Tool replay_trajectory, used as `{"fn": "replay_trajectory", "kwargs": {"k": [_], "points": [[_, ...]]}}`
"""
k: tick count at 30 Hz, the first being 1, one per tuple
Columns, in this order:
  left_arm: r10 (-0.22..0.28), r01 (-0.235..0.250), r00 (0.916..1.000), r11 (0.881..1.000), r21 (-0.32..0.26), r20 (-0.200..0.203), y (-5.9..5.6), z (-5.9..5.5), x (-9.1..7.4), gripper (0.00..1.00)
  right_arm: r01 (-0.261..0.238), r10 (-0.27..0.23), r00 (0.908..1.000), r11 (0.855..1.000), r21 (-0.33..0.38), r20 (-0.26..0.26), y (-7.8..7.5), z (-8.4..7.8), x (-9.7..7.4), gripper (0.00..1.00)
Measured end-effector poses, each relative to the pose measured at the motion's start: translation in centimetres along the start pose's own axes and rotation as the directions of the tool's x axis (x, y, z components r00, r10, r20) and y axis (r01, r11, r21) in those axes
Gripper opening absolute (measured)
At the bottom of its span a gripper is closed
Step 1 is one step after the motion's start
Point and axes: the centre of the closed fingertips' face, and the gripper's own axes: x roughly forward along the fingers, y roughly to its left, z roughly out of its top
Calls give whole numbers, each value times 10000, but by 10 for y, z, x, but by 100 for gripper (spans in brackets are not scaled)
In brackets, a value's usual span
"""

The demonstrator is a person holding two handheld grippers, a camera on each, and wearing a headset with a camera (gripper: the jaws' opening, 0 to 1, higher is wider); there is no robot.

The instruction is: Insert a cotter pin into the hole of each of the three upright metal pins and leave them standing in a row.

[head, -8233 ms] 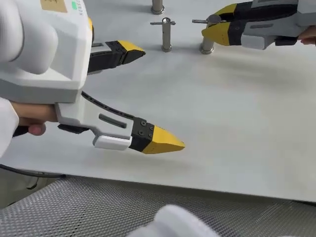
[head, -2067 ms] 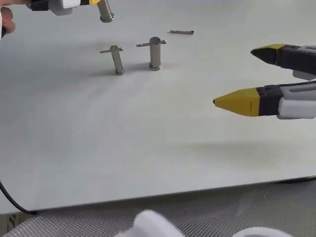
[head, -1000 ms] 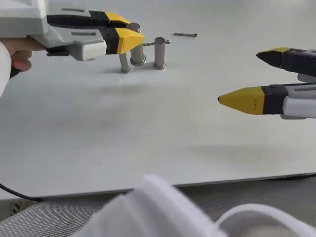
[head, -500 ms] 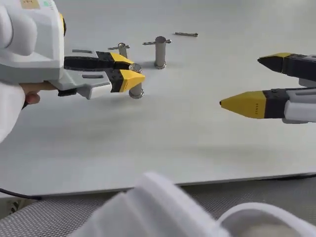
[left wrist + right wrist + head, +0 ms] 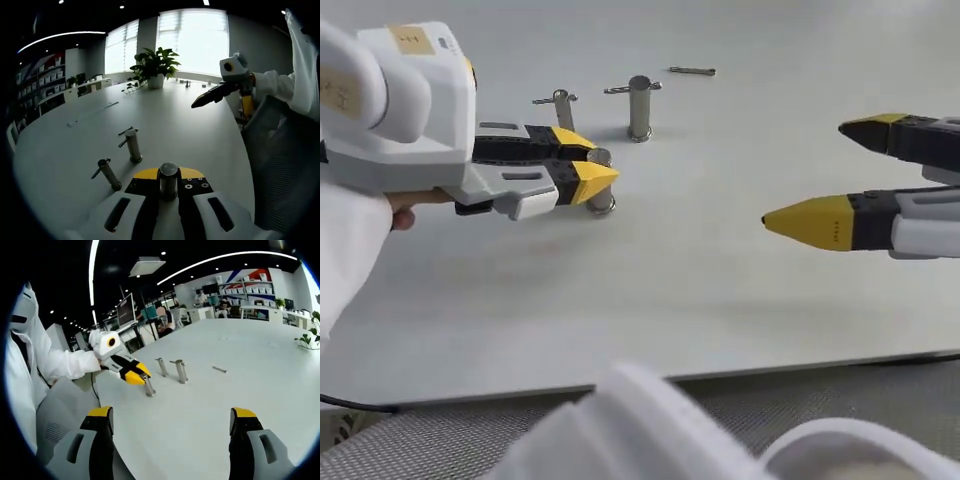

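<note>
My left gripper is shut on the head of a bare upright metal pin, whose base touches the white table; the pin stands between the jaws. Behind it stand two more pins, a slim one and a thicker one, each with a cotter pin through its hole. A loose cotter pin lies farther back. My right gripper hovers open at the right with nothing between its jaws, well apart from the pins. From it I see the held pin and the left gripper.
The white table runs to a front edge near me, with grey mesh flooring below. A white sleeve bulges at the bottom. A potted plant stands at the table's far end.
My left gripper has brought the bare pin from the far left down toward me and stood it on the table in front of the other two. The right gripper has stayed open.
</note>
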Motion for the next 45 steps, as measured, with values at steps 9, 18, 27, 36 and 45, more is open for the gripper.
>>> {"fn": "replay_trajectory", "kwargs": {"k": [9, 18, 27, 36, 45], "points": [[141, -142, 9997, 9999, 45, 177, -2, 0, 4, 11, -89, 89, 10000, 9999, -109, 15, -1, 4, 2, 95], [293, -266, 9976, 9987, -446, 621, -1, -1, 1, 11, -108, 108, 9999, 9997, -227, 6, -1, 3, 2, 96], [297, -223, 9947, 9969, -752, 983, 2, 10, -3, 15, -276, 278, 9996, 9994, -213, 110, 2, 7, 3, 97], [-102, 191, 9932, 9969, -762, 1157, -10, 13, -27, 37, -278, 288, 9992, 9989, -377, 263, 7, 12, -2, 97], [99, -4, 9923, 9971, -763, 1233, -21, 17, -57, 70, -134, 146, 9996, 9985, -521, 232, 12, 14, -11, 97]]}}
